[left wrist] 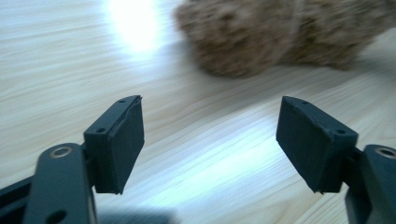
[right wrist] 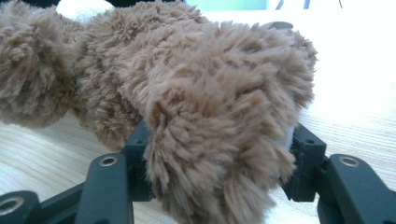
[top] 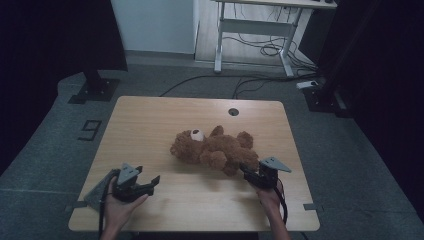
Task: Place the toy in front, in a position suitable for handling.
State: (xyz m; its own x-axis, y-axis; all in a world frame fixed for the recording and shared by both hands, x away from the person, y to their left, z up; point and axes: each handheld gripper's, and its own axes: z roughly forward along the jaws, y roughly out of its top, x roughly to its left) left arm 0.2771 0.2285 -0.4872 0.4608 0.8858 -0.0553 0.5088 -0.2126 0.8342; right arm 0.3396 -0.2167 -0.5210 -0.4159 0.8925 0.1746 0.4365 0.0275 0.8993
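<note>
On the pale wooden table (top: 150,120), one limb of the bear is in my grip.

My left gripper (top: 150,184) hovers with jaws spread wide and empty, clear of the toy and ready to help. The fluffy brown plush teddy bear (top: 215,149) lies on its back mid-table. My right gripper (top: 246,171) pinches its nearest paw, anchoring it for a pull or lift.

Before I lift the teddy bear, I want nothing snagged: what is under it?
The teddy bear lies straight on the bare wooden table; nothing shows around its edges. The right gripper clamps one leg. Whatever is beneath the body is hidden by the plush.
</note>
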